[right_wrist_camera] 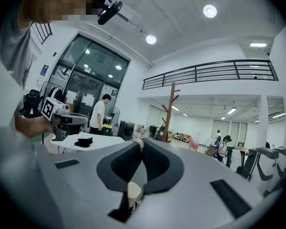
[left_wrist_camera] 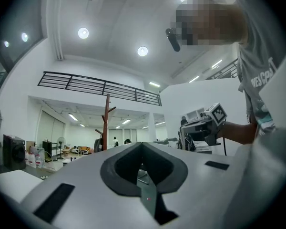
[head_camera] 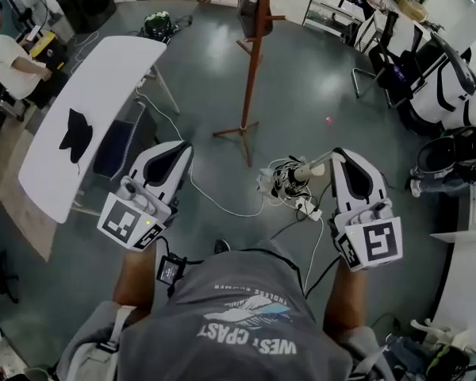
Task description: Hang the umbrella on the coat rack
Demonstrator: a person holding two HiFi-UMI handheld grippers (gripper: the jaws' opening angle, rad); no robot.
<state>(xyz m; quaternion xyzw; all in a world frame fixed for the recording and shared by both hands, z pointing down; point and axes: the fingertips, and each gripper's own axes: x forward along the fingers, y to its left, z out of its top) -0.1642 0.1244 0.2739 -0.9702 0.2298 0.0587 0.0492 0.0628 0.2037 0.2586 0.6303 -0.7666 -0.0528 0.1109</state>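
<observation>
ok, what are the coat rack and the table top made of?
Coat rack: looks like wood with a reddish-brown stain, and angled pegs branch off one post. Table: smooth matte white top, likely laminate or plastic; can't tell which.

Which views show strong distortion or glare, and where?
Left gripper view: fisheye bends the balcony railing, corners go dark, ceiling lights glare. Right gripper view: same bending and dark corners. Head view: evenly lit, edges curve mildly, coat rack sharp.
</observation>
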